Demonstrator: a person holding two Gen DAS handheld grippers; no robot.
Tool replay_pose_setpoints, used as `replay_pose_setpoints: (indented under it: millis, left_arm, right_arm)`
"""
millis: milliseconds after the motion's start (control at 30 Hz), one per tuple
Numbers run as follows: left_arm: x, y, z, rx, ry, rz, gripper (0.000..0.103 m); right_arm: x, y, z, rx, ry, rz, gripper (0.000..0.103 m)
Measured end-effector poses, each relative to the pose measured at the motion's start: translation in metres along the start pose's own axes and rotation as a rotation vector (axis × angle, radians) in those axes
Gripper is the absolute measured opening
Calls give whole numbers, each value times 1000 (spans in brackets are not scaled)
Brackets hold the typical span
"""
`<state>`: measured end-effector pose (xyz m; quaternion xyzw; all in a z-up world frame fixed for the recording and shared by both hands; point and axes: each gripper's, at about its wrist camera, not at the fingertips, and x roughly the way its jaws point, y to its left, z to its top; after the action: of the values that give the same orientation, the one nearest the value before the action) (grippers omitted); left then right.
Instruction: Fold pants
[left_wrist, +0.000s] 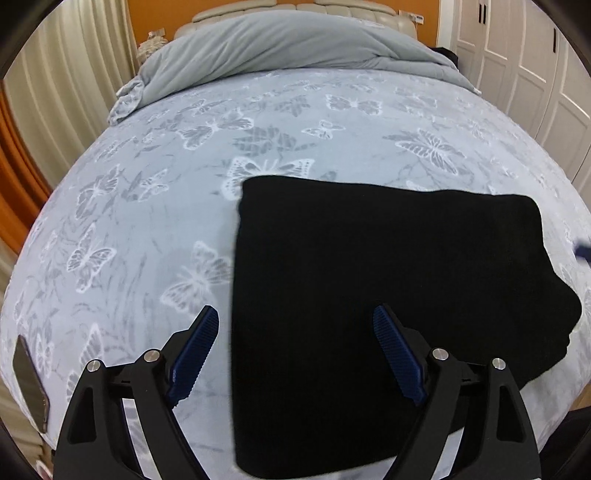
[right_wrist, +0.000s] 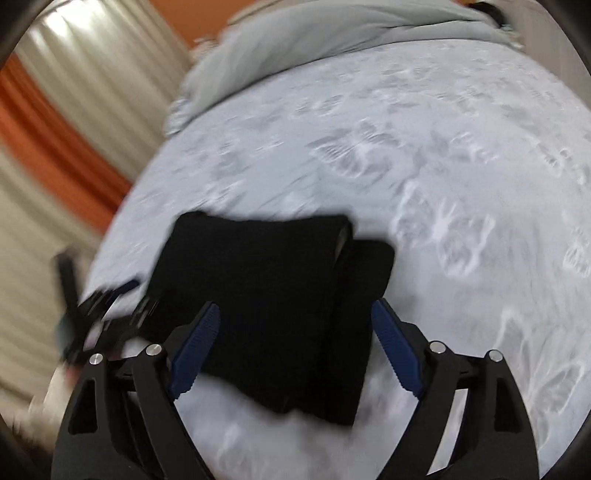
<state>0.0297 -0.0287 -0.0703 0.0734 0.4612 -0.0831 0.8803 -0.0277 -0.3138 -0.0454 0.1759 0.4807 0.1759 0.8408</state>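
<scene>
The black pants (left_wrist: 388, 288) lie folded into a thick rectangle on the pale blue butterfly bedspread (left_wrist: 147, 192). In the left wrist view my left gripper (left_wrist: 295, 314) is open and empty, above the folded pants' left edge near the bed's front. In the blurred right wrist view the pants (right_wrist: 266, 302) show as a stacked fold with a layer edge on the right. My right gripper (right_wrist: 295, 308) is open and empty over them. The left gripper (right_wrist: 107, 306) shows blurred at the pants' left side.
A grey duvet (left_wrist: 288, 40) is bunched at the head of the bed. A dark phone (left_wrist: 31, 384) lies at the bed's front left corner. Curtains (left_wrist: 55, 92) hang at the left; white wardrobe doors (left_wrist: 535, 66) stand at the right.
</scene>
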Motion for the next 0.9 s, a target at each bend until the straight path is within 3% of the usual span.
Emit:
replay_pose_setpoints:
  millis: [100,233,367,400,500,533,600,667,700,800,867,900]
  left_arm:
    - [-11,2,-2,-5,-16,-10,83]
    - [-28,-4,-3,-13,-56,-34,84]
    - [-33,-14,-11,13,-58,-44,86]
    - [-33,-16,-13,20,-54,-43,86]
    - [-28,-19,-18,38,-40,-30,86]
    - [-28,-19,-18,39,-40,-27,86]
    - [-31,-18,-19,29,-50,-28,86]
    - [-33,-17,-18,30,-60,-23,86]
    - [-29,-19,-19,44,-54,-3,87]
    - [-9,-22,-25,85,10,43,87]
    - [-2,-20,-28,84,37,42,87]
    - [-4,-19,-28,74,34,37,87]
  right_arm:
    - [5,6,-34,-19,51,22,70]
    - [29,13,-50,-37,88,-34,70]
    - [41,6,-40,13,63,-1,70]
    - [44,7,-37,1,58,-8,65]
    - [41,21,-27,-72,30,-93,22]
    - [31,25,-24,-88,-5,-94,18]
    - [-4,44,-20,-153,-115,-143,15]
    - [-15,50,-23,-220,-155,-278,11]
    - [-10,43,-24,-209,-133,-308,11]
    - [30,-19,-35,-31,57,-386,11]
    - [14,-25,-32,22,0,-311,12]
    - [-2,-21,-28,32,-70,-241,15]
